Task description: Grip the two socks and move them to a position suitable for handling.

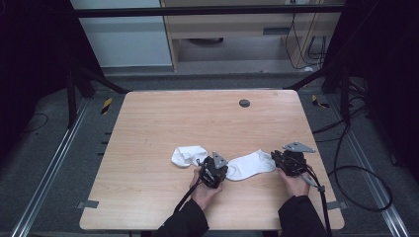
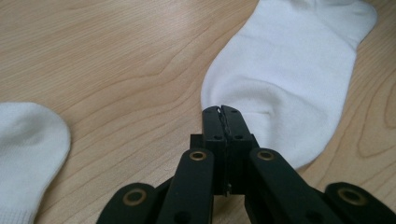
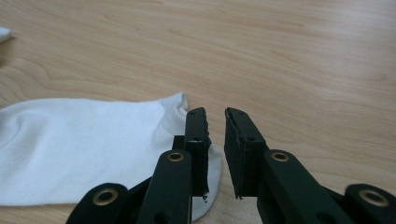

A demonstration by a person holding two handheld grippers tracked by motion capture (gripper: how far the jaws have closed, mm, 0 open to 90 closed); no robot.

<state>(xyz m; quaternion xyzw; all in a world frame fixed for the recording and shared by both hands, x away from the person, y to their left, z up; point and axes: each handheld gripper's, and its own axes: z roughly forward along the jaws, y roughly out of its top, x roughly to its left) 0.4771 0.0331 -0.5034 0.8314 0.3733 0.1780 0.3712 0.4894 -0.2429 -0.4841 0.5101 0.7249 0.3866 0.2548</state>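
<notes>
A white sock lies flat on the wooden table, stretched between my two grippers. My left gripper is at the sock's left end. In the left gripper view its jaws are pressed together on the edge of that sock, and the cloth creases at the tips. My right gripper is at the sock's right end. In the right gripper view it stands open with a narrow gap, its left jaw over the sock's rounded end. A second white sock lies crumpled to the left.
The second sock rests close beside my left gripper. A small dark round cap sits in the table near its far edge. Cables trail from both grippers toward the table's front edge. Bare wood spreads across the far half.
</notes>
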